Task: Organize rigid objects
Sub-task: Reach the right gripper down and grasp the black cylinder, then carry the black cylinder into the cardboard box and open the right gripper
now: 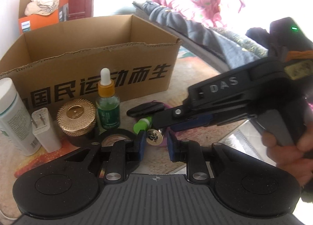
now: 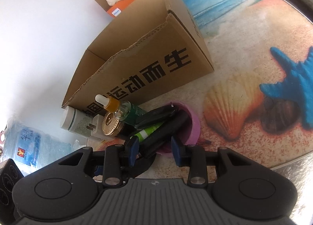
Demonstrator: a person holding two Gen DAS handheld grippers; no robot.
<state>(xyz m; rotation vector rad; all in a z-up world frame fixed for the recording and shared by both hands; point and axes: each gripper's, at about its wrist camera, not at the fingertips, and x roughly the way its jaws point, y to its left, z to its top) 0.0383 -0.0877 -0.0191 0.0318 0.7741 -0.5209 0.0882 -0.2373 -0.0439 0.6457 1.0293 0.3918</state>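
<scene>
A home bedroom: rumpled bedding (image 1: 195,19) beside table.

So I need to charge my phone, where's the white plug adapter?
Left wrist view, lower left: white plug adapter stands between the white bottle and gold-lidded jar.

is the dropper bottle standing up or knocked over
Upright. The dropper bottle stands on its base in front of the cardboard box, white bulb pointing up, between the gold-lidded jar and the black items.

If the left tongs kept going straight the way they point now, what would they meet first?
Most likely the small metal cap with a rose emblem, lying just ahead between the open left tongs; the right tongs cross just beyond it, though depth is hard to judge.
</scene>
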